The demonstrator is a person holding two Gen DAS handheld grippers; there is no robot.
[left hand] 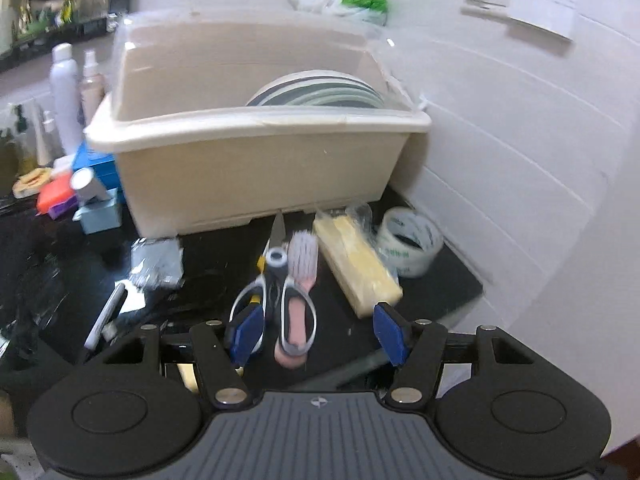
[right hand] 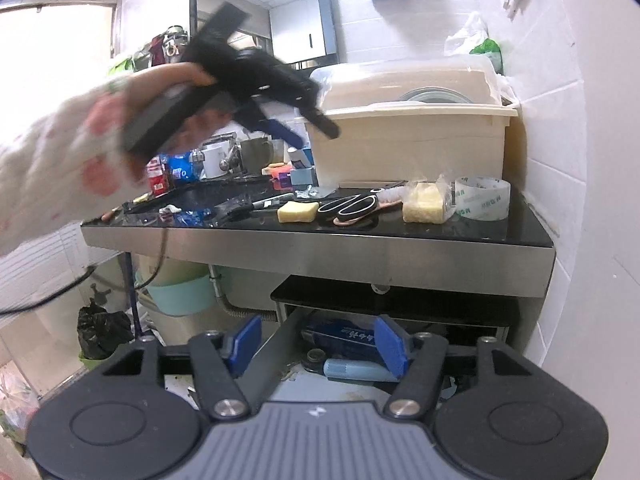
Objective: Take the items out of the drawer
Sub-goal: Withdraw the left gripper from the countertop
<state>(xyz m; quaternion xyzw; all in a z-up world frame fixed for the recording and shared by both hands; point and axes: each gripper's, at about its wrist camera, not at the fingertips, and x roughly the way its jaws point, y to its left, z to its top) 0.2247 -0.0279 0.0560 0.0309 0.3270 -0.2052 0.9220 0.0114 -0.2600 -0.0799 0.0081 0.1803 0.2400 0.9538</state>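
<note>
At frame bottom, right gripper (right hand: 318, 346) fingers spread over open drawer (right hand: 280, 344); blue tube (right hand: 356, 370) inside. Left gripper (left hand: 318, 334) spread, empty, above scissors (left hand: 276, 292) on worktop (left hand: 440, 288). Dip straight, pinch tube mid-length.

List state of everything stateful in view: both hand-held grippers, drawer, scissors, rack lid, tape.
left hand-held gripper: open, empty, above the counter
right hand-held gripper: open, empty, facing the drawer
drawer: pulled open, items inside
scissors: blades closed, lying flat
dish rack lid: on, closed
tape roll: lying flat on the counter
</note>
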